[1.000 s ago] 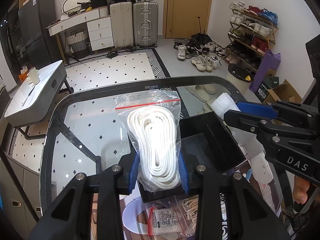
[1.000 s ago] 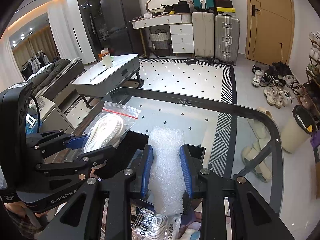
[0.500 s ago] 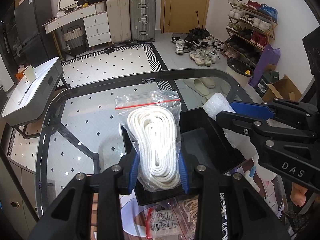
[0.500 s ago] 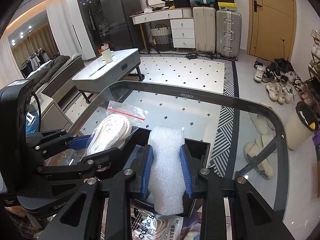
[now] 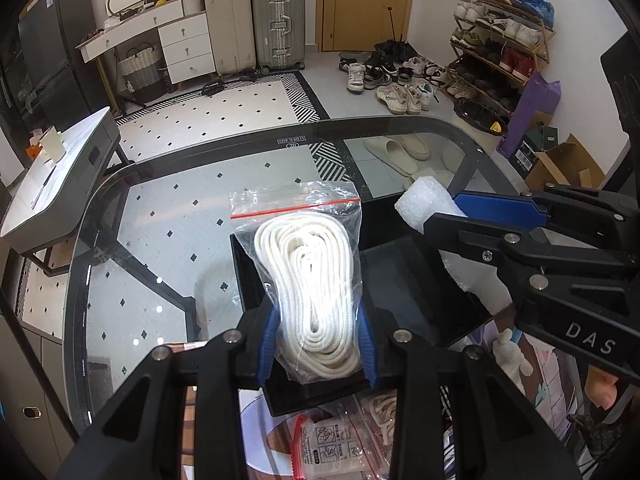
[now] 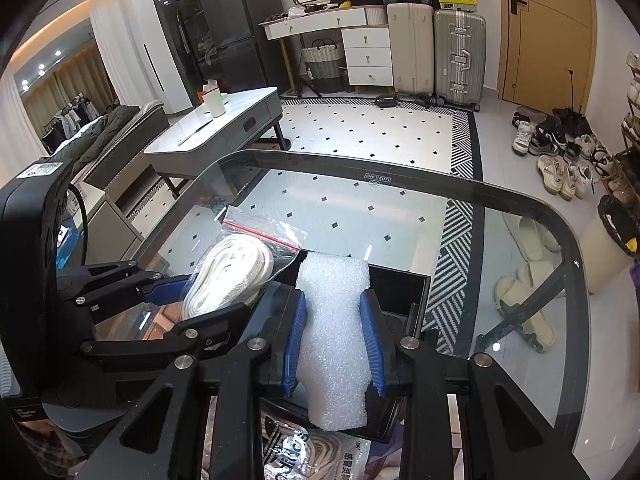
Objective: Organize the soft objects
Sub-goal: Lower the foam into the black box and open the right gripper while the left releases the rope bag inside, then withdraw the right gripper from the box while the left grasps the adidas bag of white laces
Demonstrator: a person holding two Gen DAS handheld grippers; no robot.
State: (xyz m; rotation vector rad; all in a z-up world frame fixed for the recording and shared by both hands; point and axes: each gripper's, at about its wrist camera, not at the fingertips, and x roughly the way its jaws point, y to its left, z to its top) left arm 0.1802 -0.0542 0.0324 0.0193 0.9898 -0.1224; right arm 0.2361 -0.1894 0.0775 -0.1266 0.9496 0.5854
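Note:
My left gripper (image 5: pixel 318 344) is shut on a clear zip bag of coiled white rope (image 5: pixel 314 280), held above the left part of a black open box (image 5: pixel 404 276) on the glass table (image 5: pixel 168 216). My right gripper (image 6: pixel 334 344) is shut on a white foam sheet (image 6: pixel 334 320), held over the same black box (image 6: pixel 404 292). In the left wrist view the right gripper (image 5: pixel 500 224) and its foam (image 5: pixel 424 196) come in from the right. In the right wrist view the left gripper (image 6: pixel 188 300) and the rope bag (image 6: pixel 232 268) sit at the left.
More zip bags (image 5: pixel 340 440) and printed packets (image 6: pixel 304 448) lie on the table's near side under the grippers. A small white figure (image 5: pixel 512 354) stands at the right. The far half of the glass shows only floor tiles beneath. A person's hand (image 5: pixel 600 388) shows at the right edge.
Both grippers have sunk a little toward the black box with their loads. The box looks larger and closer in both views. Neither grip has changed.

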